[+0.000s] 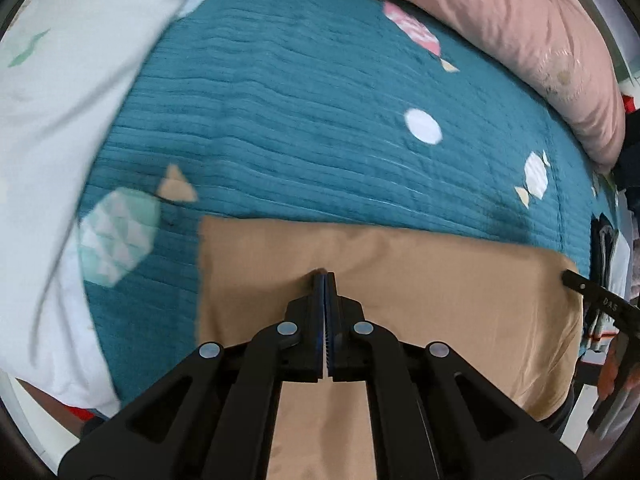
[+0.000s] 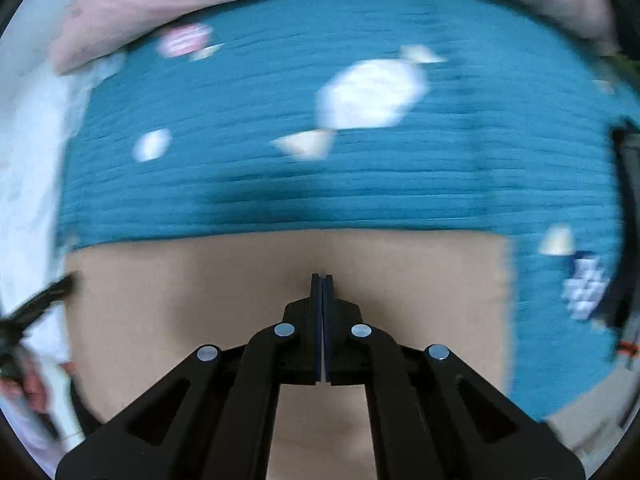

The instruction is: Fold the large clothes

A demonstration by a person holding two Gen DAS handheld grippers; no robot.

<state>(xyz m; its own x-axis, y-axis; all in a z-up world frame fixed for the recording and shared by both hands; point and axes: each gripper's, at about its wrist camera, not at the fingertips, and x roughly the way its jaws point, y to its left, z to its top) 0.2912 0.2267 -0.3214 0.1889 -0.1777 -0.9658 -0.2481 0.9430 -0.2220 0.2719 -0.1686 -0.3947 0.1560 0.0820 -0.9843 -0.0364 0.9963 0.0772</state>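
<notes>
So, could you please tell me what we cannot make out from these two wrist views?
- What kind of garment the tan cloth is: its near part is cut off by the bottom edge and covered by the left gripper in the left view.
- Whether the right gripper pinches cloth: its shut fingers hide the contact in the right view.
- The prints on the blue bedspread: motion blur smears them in the right view.
</notes>
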